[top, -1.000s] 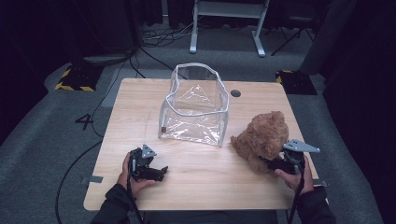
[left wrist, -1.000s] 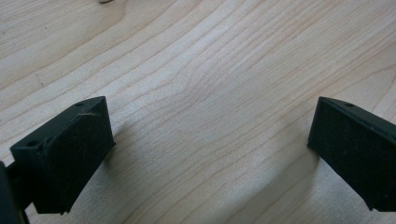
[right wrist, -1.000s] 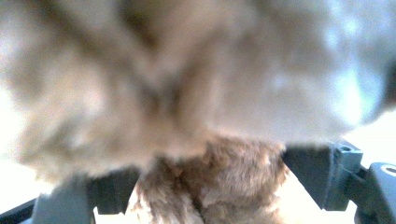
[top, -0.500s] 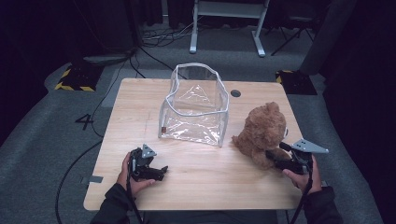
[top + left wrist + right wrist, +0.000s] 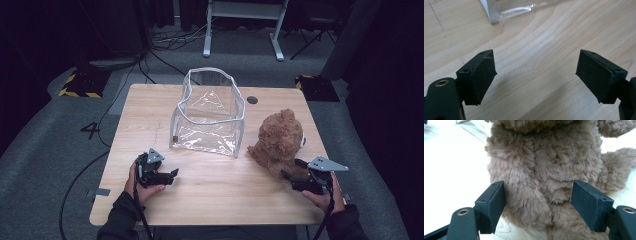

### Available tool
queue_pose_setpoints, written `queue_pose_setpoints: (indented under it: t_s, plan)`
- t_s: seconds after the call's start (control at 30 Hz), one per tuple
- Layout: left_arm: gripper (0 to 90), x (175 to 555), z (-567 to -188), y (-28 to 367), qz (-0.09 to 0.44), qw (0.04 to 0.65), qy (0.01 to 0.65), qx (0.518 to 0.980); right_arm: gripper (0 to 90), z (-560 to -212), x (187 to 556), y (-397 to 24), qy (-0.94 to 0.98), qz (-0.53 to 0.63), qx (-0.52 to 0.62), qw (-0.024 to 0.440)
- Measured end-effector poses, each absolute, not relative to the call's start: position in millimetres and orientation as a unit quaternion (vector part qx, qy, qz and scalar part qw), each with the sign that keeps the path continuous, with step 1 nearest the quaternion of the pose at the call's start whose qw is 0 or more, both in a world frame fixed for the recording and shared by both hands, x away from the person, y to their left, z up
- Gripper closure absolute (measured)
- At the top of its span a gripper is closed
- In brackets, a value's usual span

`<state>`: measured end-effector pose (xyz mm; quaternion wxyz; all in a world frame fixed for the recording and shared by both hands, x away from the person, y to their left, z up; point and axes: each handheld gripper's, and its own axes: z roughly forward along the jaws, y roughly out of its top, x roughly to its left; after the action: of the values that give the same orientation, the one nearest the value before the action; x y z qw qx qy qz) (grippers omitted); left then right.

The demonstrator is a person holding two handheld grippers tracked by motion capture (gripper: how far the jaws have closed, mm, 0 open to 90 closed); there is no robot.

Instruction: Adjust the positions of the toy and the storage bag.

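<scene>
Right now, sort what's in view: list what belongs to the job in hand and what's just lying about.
Job in hand:
- brown teddy bear, between the right claw jaws
- clear plastic bag, standing open mid-table
- left claw, open over bare wood

Lying about:
- black cables on the floor
- white frame legs behind the table

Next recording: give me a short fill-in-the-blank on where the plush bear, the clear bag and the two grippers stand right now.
1. The plush bear sits on the wooden table beside the clear bag, not ____ it.
2. The jaws of the right gripper stand on either side of the ____.
3. Between the jaws of the left gripper, which have just been closing, lies only bare ____.
4. The clear bag stands with its opening facing ____.

Missing words: inside; bear; table; up
</scene>
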<state>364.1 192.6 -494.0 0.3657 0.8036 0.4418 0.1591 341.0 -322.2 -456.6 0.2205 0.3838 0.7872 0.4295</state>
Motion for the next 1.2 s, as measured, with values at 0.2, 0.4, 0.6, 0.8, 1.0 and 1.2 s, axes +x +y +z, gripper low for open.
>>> queue_pose_setpoints:
  t_s: [0.2, 0.4, 0.6, 0.8, 1.0, 1.2]
  plan:
    - [16.2, 377.9, -485.1, 193.7, 0.166, 0.390, 0.446, 0.789, 25.0, -463.4, 338.3, -327.9, 0.793, 0.414, 0.387, 0.223]
    - [15.9, 398.5, -474.7, 190.6, 0.175, 0.417, 0.444, 0.774, 22.8, -474.3, 342.4, -338.5, 0.803, 0.411, 0.382, 0.202]
    - [17.0, 423.0, -471.9, 182.6, 0.180, 0.442, 0.431, 0.766, 23.4, -477.4, 342.4, -340.9, 0.806, 0.411, 0.374, 0.203]
    - [25.8, 441.1, -481.0, 172.3, 0.167, 0.440, 0.425, 0.773, 25.0, -479.3, 343.3, -343.2, 0.805, 0.411, 0.375, 0.207]
    - [41.7, 447.5, -482.3, 172.6, 0.167, 0.445, 0.439, 0.762, 34.3, -479.7, 343.7, -345.6, 0.803, 0.409, 0.378, 0.214]
    - [70.0, 447.6, -482.9, 173.5, 0.172, 0.437, 0.432, 0.770, 37.6, -480.0, 344.6, -346.6, 0.805, 0.399, 0.379, 0.222]
